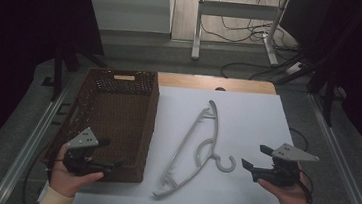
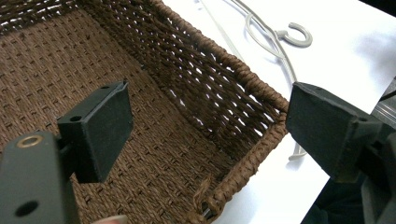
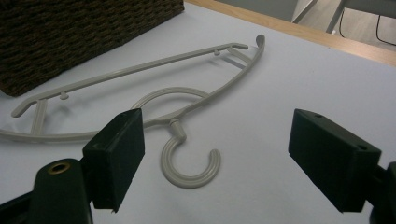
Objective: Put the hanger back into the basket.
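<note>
Approach step. Hanger (image 1: 195,148) lies flat on the counter (image 1: 252,124), just right of the basket (image 1: 117,121). Right gripper (image 1: 256,158) fingers released, empty, aimed at the hook; left gripper (image 1: 112,151) fingers released over the basket's near corner. Next, judged: hook to be pinched.

White table surface (image 1: 247,118): centre of the high view, lit evenly from above. Wooden table edge (image 1: 216,83): light brown strip along its far side. Grey floor (image 1: 143,53): upper middle, running down both sides of the frame. Metal rails (image 1: 29,142): lower left and lower right, angled along the table's sides. White desk frame legs (image 1: 197,28): top centre, standing on pale flooring. Black cables (image 1: 241,30): top right of centre, loose on the floor. Dark curtains (image 1: 20,26): far left and far right, unlit.
</note>
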The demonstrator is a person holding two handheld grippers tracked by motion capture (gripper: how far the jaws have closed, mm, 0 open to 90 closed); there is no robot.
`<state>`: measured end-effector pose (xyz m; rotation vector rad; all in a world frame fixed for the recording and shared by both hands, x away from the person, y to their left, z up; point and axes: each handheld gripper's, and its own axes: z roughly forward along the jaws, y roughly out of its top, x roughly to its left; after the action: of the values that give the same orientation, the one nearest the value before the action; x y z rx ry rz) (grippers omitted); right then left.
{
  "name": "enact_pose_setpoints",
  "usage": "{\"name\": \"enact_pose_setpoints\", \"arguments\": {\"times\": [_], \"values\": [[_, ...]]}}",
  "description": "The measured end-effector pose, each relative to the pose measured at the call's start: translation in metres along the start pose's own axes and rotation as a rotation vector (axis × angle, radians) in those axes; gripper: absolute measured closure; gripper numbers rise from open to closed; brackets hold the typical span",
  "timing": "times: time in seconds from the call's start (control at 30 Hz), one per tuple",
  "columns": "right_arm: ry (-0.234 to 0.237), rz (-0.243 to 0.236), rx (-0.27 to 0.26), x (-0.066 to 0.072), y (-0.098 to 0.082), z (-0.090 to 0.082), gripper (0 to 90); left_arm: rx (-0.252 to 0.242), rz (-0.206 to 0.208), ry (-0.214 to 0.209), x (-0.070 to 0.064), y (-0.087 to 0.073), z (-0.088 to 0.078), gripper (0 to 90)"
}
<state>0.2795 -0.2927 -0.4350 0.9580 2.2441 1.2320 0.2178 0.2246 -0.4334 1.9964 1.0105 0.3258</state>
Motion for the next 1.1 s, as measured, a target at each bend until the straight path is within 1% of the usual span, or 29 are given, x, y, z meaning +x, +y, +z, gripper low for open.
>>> {"name": "enact_pose_setpoints", "arguments": {"times": [0.13, 0.23, 0.4, 0.47, 0.77, 0.87, 0.9, 0.93, 1.1], "values": [[-0.001, 0.004, 0.004, -0.001, 0.000, 0.002, 18.2, 0.000, -0.002, 0.004, 0.000, -0.001, -0.001, 15.7], [-0.010, -0.001, 0.010, -0.001, -0.001, 0.002, 18.3, -0.003, -0.001, 0.003, 0.001, 0.000, -0.001, 15.7], [-0.020, 0.005, 0.004, -0.002, -0.002, -0.001, 18.0, -0.004, 0.008, -0.007, 0.001, 0.001, 0.000, 15.6], [-0.025, 0.008, 0.004, -0.002, -0.002, -0.003, 18.0, -0.003, 0.011, -0.017, 0.002, 0.002, 0.001, 15.6], [-0.036, 0.015, 0.004, -0.002, -0.004, -0.006, 18.0, -0.007, 0.017, -0.023, 0.000, 0.006, 0.002, 16.1], [-0.033, 0.013, 0.004, -0.002, -0.004, -0.006, 17.9, -0.009, 0.023, -0.022, -0.003, 0.008, 0.001, 16.4], [-0.033, 0.014, 0.001, -0.002, -0.004, -0.006, 17.8, -0.006, 0.029, -0.024, -0.007, 0.009, 0.001, 16.4], [-0.033, 0.014, 0.001, -0.002, -0.004, -0.006, 17.8, -0.006, 0.029, -0.024, -0.007, 0.009, 0.001, 16.5], [-0.026, 0.015, 0.006, -0.002, -0.003, -0.003, 17.6, 0.000, 0.042, -0.032, -0.016, 0.014, 0.002, 16.6]]}}
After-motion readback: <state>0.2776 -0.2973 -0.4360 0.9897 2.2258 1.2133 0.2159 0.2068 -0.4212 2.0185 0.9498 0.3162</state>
